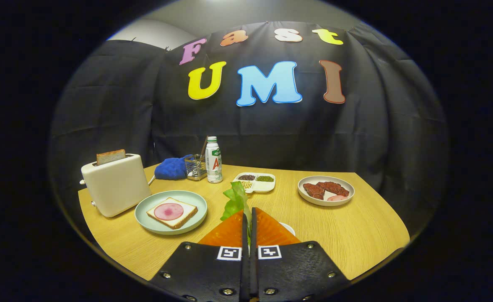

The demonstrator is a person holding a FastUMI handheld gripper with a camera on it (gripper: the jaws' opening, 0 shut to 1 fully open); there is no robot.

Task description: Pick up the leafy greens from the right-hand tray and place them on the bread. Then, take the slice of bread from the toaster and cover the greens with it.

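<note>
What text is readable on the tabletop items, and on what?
Bottle: label print too small and blurred to read.
Gripper, shut on the leafy greens: two square coded markers, no words.
Toaster: no text seen.

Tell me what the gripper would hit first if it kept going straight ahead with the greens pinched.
The gripper is shut on the leafy greens. Straight ahead, the divided dish of beans lies nearest in line, though it sits low on the table, so the fingers may pass above it. Depth is unclear.
</note>
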